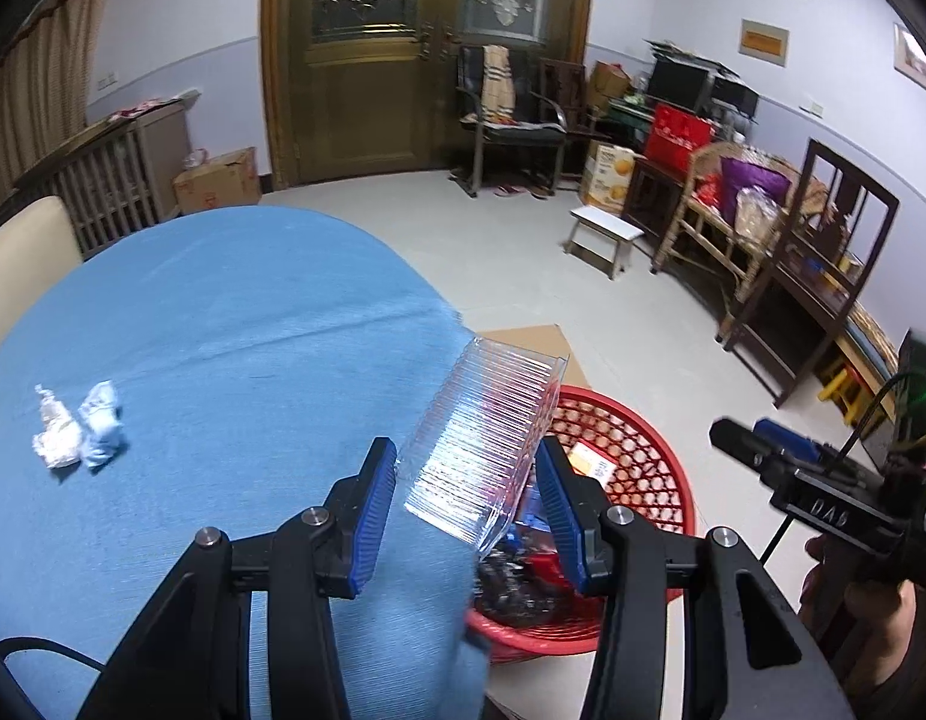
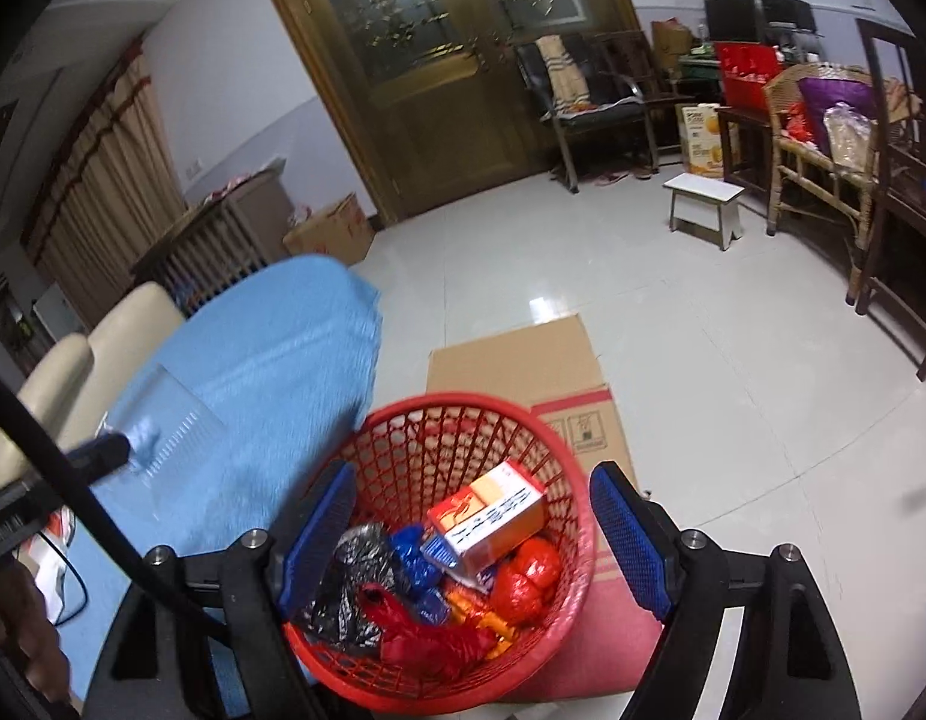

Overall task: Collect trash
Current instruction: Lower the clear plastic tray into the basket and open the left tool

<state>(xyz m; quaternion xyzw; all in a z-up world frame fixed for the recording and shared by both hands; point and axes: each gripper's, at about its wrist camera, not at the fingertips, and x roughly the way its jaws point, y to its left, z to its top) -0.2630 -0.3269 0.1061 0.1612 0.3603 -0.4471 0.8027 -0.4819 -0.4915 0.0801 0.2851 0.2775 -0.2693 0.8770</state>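
The trash in hand is a clear ribbed plastic tray (image 1: 484, 429), and the left tool (image 1: 466, 510) holds it between its blue pads. The tray stands tilted, with its far end up toward 1 o'clock, over the right edge of the surface (image 1: 223, 312), which carries a blue cloth. Part of the tray already hangs above the red basket (image 1: 643, 450) on the floor at 4 o'clock from it.

In the right wrist view the basket holds an orange and white carton (image 2: 490, 516), a crumpled black wrapper (image 2: 349, 576) and red and blue wrappers. The right tool (image 2: 475, 540) hangs over the basket with its jaws wide apart and nothing between them.

Two crumpled pieces, one white (image 1: 58, 441) and one pale blue (image 1: 103, 423), lie touching on the surface at 9 o'clock from the tray, well apart from it.

I judge that the step in hand is to carry the tray to the basket. The next move calls for bringing the left tool more toward 3 o'clock, so that the whole tray is over the basket mouth, and then opening the jaws. The tray is light and wide, so it may catch on the rim or fall beside it. After that the two crumpled pieces are left to collect.
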